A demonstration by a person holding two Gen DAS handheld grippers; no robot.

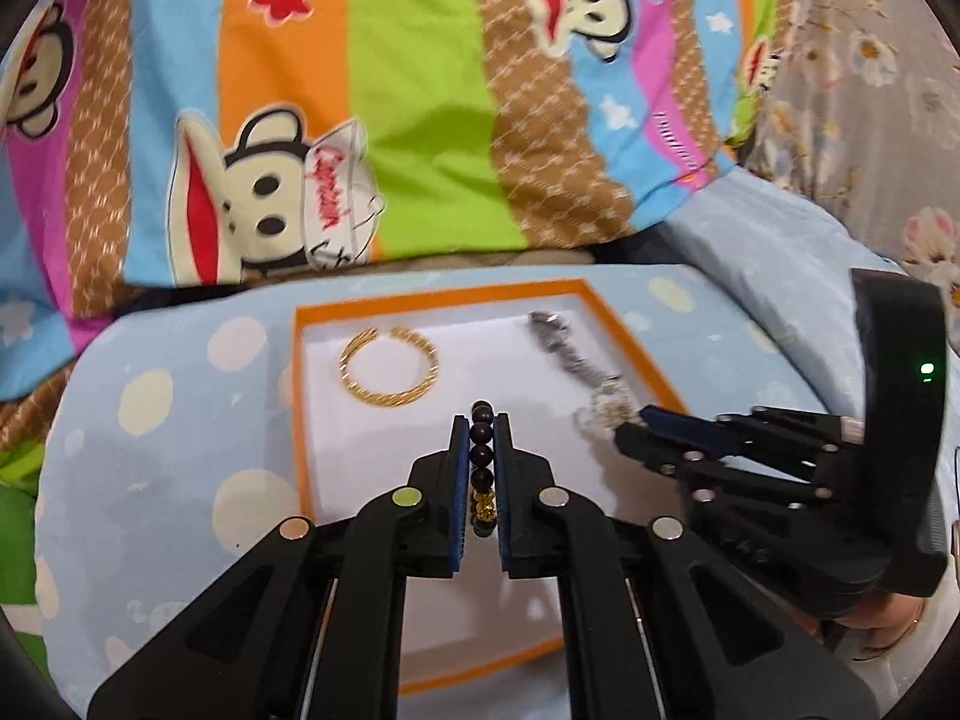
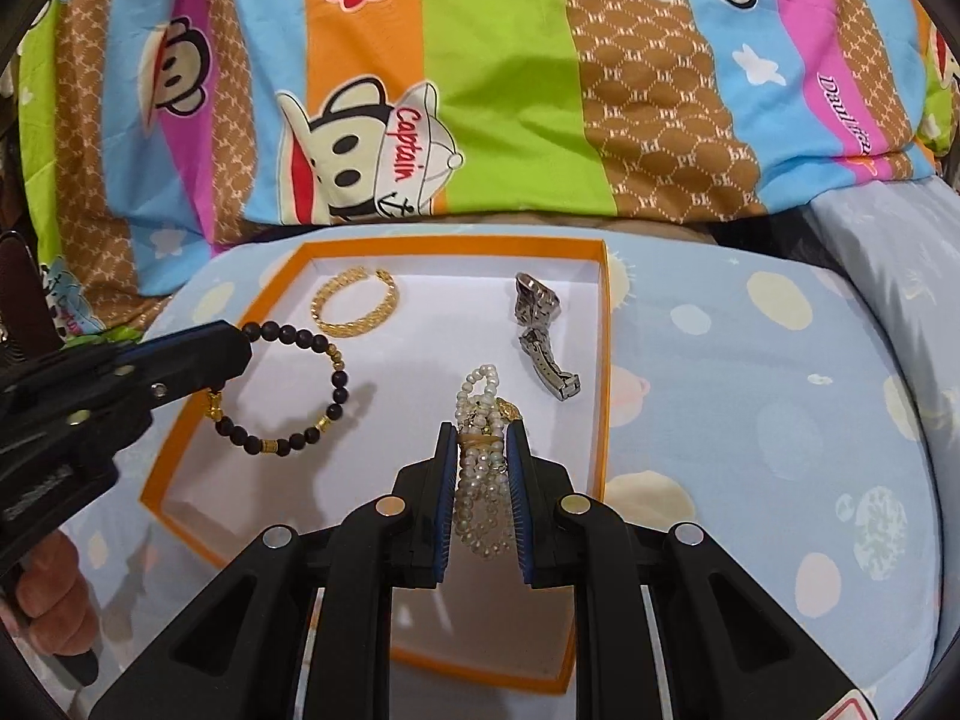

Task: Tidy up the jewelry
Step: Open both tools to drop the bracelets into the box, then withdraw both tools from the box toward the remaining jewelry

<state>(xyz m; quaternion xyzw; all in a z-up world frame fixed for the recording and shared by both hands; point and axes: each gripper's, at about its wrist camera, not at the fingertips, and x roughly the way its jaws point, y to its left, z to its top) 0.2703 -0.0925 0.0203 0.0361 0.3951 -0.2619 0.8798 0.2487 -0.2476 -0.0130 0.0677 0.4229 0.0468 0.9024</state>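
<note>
Gripping the black bead bracelet at its left arc, the left gripper has its jaws closed on several dark beads and one gold bead, which sit pinched between the blue pads; in the right wrist view the rest of the loop hangs free to the right of the fingers, over the white floor of the orange-rimmed box. Just beyond it, toward the box's far left corner, lies the gold bangle, flat on the floor and apart from the beads. Further right, the right gripper is clamped on a bundled pearl bracelet; the strands run lengthwise between its pads, a loop of pearls sticking out past the fingertips above the box floor. To the right of that, near the box's right wall, a silver watch lies on its side, clasp end nearest the camera. The box rests on a pale blue dotted cushion. Behind it a striped cartoon-monkey blanket shows a cap lettered "Captain" in red; the purple lettering further right is too distorted to read.
</note>
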